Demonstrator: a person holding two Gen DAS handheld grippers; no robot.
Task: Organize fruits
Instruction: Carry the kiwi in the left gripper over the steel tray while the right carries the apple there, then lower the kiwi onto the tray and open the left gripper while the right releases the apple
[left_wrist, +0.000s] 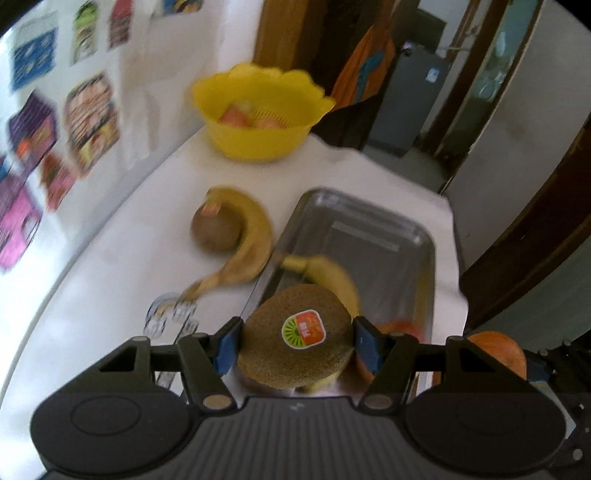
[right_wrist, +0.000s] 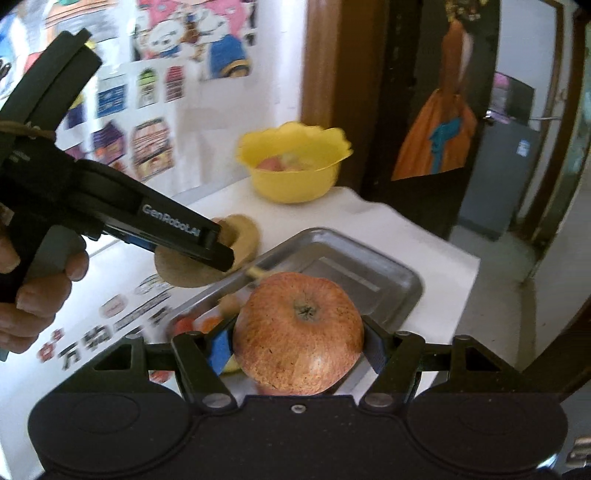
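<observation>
Both sets of jaws are clenched on fruit: the left gripper (left_wrist: 297, 341) grasps a fuzzy brown kiwi with a round green-and-orange sticker (left_wrist: 295, 341), the right gripper (right_wrist: 297, 341) a round, speckled red-orange apple (right_wrist: 298, 332). Each fruit hangs above the near end of the shiny rectangular steel tray (left_wrist: 391, 236).

Largest risk, as I judge it: the white worktop (left_wrist: 122, 266) is smooth, so a dropped fruit could roll off. The apple's waxy curve gives little purchase and could slip out. The kiwi is soft; hard pressure could bruise it. The scalloped yellow plastic bowl (left_wrist: 258, 144) with slotted sides is light and may tip if struck. A curved yellow banana (left_wrist: 325, 275) lies in the tray; a browner banana (left_wrist: 247, 243) and a second kiwi (left_wrist: 214, 230) touch beside it.
</observation>
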